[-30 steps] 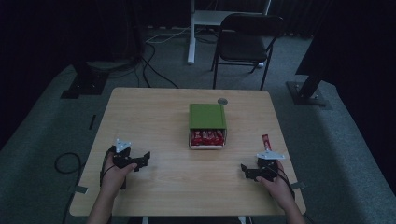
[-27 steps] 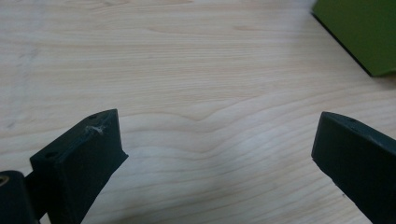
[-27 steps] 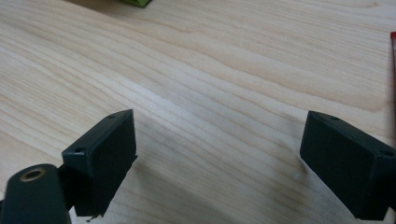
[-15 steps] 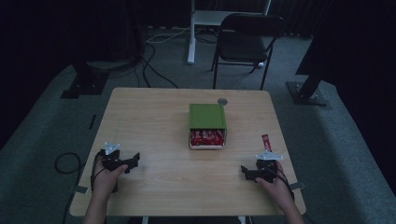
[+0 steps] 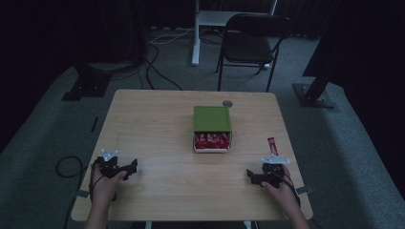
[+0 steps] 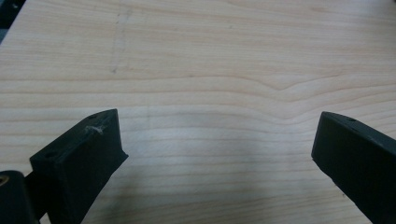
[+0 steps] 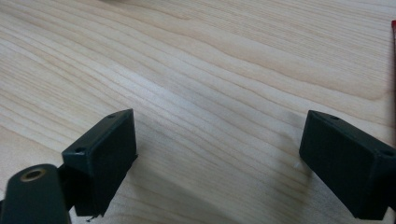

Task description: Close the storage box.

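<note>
I am holding my left gripper and right gripper low over the table, both gaping wide, gripping nothing. A red packet is lying just beyond my right gripper; the green box is sitting mid-table.

A box sits mid-table, with a packet lying to its right near the right tongs.

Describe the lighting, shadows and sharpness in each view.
High view: dim overall, dark surroundings, the table the brightest area, detail soft. Left gripper view: bright, even light, a faint shadow on the wood between the open left gripper jaws, which look soft. Right gripper view: bright, sharp wood grain, shadow under the open right gripper.
</note>
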